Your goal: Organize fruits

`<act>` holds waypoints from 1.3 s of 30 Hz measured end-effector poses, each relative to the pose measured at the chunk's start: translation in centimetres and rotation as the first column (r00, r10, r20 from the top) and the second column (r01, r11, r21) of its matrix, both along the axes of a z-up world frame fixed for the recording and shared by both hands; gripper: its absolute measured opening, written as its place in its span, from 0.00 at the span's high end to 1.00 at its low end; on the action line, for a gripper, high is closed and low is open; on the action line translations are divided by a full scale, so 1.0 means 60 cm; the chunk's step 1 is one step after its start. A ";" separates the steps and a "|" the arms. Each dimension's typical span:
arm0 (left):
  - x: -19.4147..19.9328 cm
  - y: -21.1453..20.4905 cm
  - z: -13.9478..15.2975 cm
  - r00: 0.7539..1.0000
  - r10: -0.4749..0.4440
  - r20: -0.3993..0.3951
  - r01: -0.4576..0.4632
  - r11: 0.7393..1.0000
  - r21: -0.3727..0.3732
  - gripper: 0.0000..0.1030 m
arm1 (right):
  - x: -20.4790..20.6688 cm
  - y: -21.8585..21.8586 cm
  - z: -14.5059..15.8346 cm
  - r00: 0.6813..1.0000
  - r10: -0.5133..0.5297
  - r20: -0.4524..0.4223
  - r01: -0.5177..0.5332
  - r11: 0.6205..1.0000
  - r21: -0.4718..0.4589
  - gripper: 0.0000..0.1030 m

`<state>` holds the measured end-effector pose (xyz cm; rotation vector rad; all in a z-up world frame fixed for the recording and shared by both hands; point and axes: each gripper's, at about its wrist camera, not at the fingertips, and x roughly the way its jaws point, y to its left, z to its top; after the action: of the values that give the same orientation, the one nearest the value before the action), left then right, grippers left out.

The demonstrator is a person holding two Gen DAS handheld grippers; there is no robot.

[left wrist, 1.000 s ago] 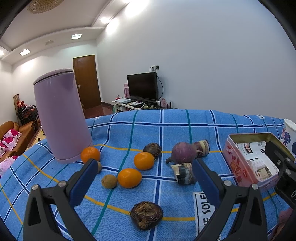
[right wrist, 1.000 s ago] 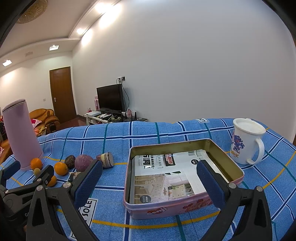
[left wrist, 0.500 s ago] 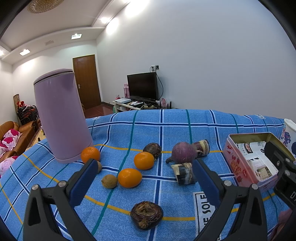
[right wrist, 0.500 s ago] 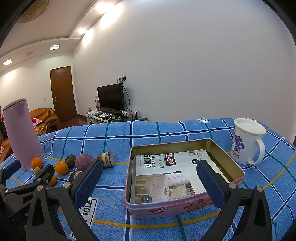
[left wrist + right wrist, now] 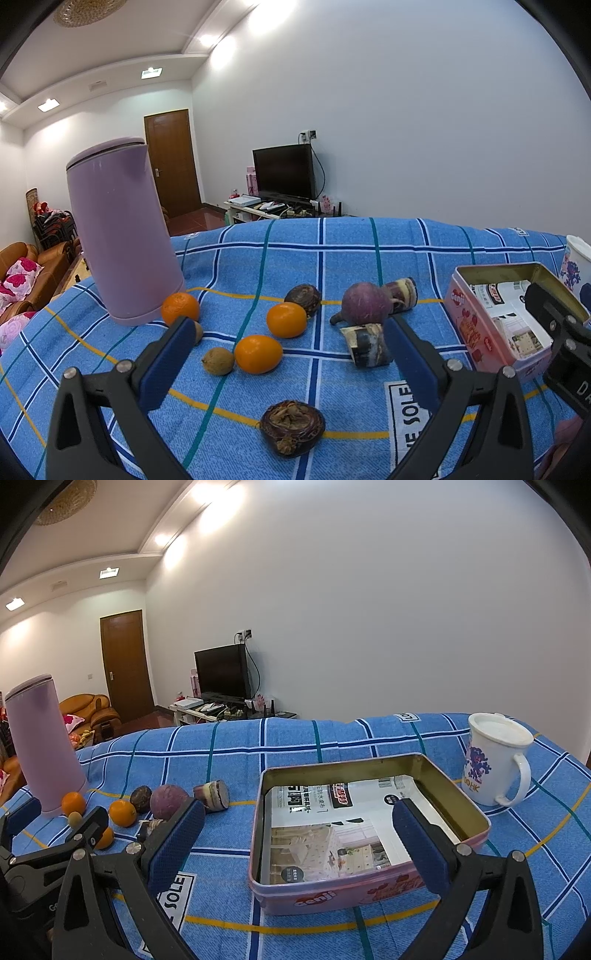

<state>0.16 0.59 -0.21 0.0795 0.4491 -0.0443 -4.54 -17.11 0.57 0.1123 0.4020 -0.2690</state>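
Fruits lie loose on the blue checked cloth in the left wrist view: three oranges (image 5: 258, 353), a small brown fruit (image 5: 218, 360), a dark dried fruit (image 5: 292, 428) nearest me, a dark round one (image 5: 303, 294), a purple bulb (image 5: 364, 303) and two cut purple-and-white pieces (image 5: 366, 344). My left gripper (image 5: 287, 363) hovers open above them, holding nothing. The pink tin (image 5: 369, 890), lined with printed paper, stands to the right. My right gripper (image 5: 297, 840) hangs open over the tin's near edge, also empty.
A tall lilac kettle (image 5: 120, 236) stands at the back left beside one orange. A white flower-printed mug (image 5: 493, 762) sits right of the tin. The right gripper's body (image 5: 561, 339) shows at the left view's right edge. A sofa and TV stand lie beyond the table.
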 end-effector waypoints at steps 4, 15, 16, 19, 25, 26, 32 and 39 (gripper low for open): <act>-0.001 -0.001 0.000 1.000 -0.002 -0.001 0.002 1.000 0.002 0.00 | 0.000 0.000 0.000 1.000 -0.001 0.000 0.001 1.000 -0.001 0.01; -0.001 -0.006 -0.001 1.000 -0.007 -0.005 0.007 1.000 0.008 0.00 | 0.003 0.003 -0.002 1.000 0.010 -0.008 -0.010 1.000 -0.004 0.01; -0.001 -0.006 -0.001 1.000 -0.008 -0.005 0.008 1.000 0.009 0.00 | 0.003 0.003 -0.003 1.000 0.011 -0.009 -0.011 1.000 -0.004 0.01; -0.002 -0.006 -0.001 1.000 -0.011 -0.007 0.011 1.000 0.011 0.00 | 0.002 0.004 -0.003 1.000 0.010 -0.006 -0.010 1.000 -0.005 0.01; 0.008 0.007 -0.002 1.000 0.009 -0.024 -0.008 1.000 0.019 0.00 | 0.006 0.006 -0.006 0.999 0.033 -0.026 -0.033 0.999 -0.002 0.02; 0.010 0.011 -0.001 1.000 0.017 -0.021 -0.016 1.000 0.024 0.00 | 0.006 0.008 -0.007 0.999 0.044 -0.028 -0.044 0.999 0.000 0.02; 0.026 0.040 0.000 0.997 0.045 -0.056 -0.045 0.999 0.006 0.00 | 0.006 0.024 -0.008 0.994 0.100 -0.035 -0.101 0.995 -0.010 0.09; 0.053 0.113 0.010 0.982 0.181 -0.048 -0.180 0.983 0.023 0.00 | 0.021 0.035 -0.021 0.978 0.191 -0.087 -0.187 0.981 0.053 0.28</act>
<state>3.33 7.36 0.39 0.0557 0.5053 0.1368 -3.26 -15.03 -0.68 0.1044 0.5072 -0.0773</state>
